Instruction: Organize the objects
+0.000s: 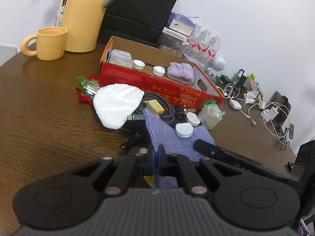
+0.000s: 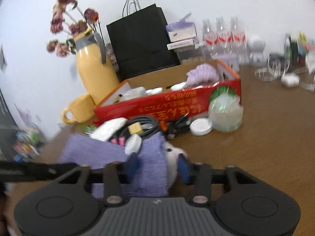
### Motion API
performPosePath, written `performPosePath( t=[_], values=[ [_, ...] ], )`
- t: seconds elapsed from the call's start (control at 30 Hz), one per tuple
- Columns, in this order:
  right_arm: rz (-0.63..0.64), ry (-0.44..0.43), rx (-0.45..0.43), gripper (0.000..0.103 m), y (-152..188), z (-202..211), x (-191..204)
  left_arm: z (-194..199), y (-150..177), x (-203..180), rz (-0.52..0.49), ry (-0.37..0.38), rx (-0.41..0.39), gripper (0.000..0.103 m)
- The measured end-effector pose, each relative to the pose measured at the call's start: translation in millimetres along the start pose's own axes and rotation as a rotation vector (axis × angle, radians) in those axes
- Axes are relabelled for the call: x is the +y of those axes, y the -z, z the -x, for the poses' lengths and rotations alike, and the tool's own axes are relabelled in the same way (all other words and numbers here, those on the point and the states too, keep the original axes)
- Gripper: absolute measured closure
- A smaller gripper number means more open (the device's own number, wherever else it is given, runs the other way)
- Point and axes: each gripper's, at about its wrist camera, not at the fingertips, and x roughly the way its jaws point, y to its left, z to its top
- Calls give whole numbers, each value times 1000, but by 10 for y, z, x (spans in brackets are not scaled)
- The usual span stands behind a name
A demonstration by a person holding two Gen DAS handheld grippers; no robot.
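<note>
The left gripper [image 1: 157,154] is closed on the purple cloth [image 1: 173,137] lying before the red box [image 1: 157,82], while the right gripper [image 2: 157,166] stands open around the cloth's other end.

- Left wrist view: low over the bench [image 1: 39,106], tilted, facing the red box [image 1: 157,82] from near, yellow jug [image 1: 84,15] at upper left
- Right wrist view: low, close behind the purple cloth [image 2: 149,169], facing the red box [image 2: 167,106] and the wall; blurred
- Shared: red box, purple cloth [image 1: 173,137], yellow jug [image 2: 94,72], black bag [image 2: 139,37], water bottles [image 1: 202,43]
</note>
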Motion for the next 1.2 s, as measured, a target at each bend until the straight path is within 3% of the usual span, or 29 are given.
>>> performPosePath(
  t=[0.13,0.23,0.37,0.43,0.47,0.5,0.57,0.6,0.73,0.93,1.0,1.07,1.13,1.2],
  values=[
    [-62,-23,0,94,-28,145,-33,24,-152,-73,5,68,-22,99],
    [-87,-12,-33,98,-196,226,-71,-73,-409,-146,13,121,-20,99],
    [-37,44,-94,99,-503,301,-49,-344,-658,-195,117,191,95,99],
    [-5,74,-105,99,-659,394,-17,-364,-719,-216,154,231,101,99],
    [6,77,-130,99,-716,448,-16,-428,-734,-231,136,216,91,99],
    [20,91,-121,99,-779,415,-27,-594,-745,-198,163,151,134,99],
    [12,94,23,99,-861,125,-110,-784,-687,-72,245,145,218,99],
    [-21,90,75,99,-861,38,-172,-776,-642,-55,247,145,219,99],
    [-37,71,46,99,-797,115,-236,-637,-567,-26,219,171,181,99],
    [13,47,8,99,-878,56,-75,-547,-804,44,170,134,111,99],
    [29,56,28,97,-923,-54,-38,-537,-873,82,157,124,95,99],
    [26,75,85,88,-900,-216,-96,-545,-860,131,151,107,98,99],
    [-41,47,155,69,-793,-372,-255,-585,-770,186,127,91,113,98],
    [-116,2,189,68,-662,-478,-374,-667,-681,209,93,60,129,97]
  ],
)
